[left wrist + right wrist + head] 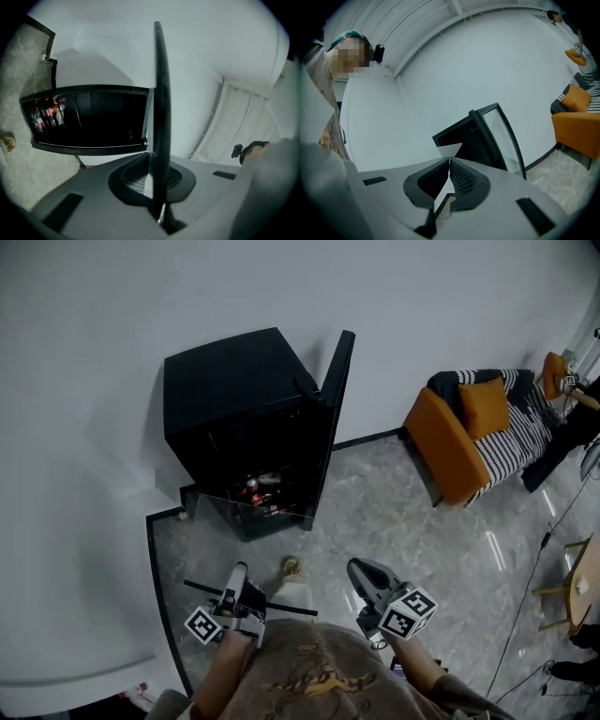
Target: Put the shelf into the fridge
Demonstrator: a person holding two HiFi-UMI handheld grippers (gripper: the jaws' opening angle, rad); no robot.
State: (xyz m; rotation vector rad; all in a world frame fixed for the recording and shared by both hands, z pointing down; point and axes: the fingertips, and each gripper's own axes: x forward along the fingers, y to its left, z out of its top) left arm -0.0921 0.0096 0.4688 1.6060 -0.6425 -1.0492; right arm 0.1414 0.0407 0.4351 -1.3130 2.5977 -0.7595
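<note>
The black fridge (234, 399) stands against the wall with its glass door (333, 399) swung open to the right. The shelf is a clear pane with a black rim (286, 607), held low in front of the fridge. My left gripper (236, 577) is shut on that rim. In the left gripper view the rim (161, 93) runs upright between the left gripper's (152, 157) pads, with the open fridge (89, 117) behind. My right gripper (356, 565) hangs to the right, shut on nothing. The right gripper view shows the right gripper's (449, 160) tips touching, with the fridge (471, 140) beyond.
Bottles (258, 488) stand in the fridge's lower part. An orange sofa (455, 442) with a striped cushion sits at the right, and a wooden table (586, 582) is at the right edge. A cable (530, 587) runs over the marble floor. The person's foot (292, 566) is between the grippers.
</note>
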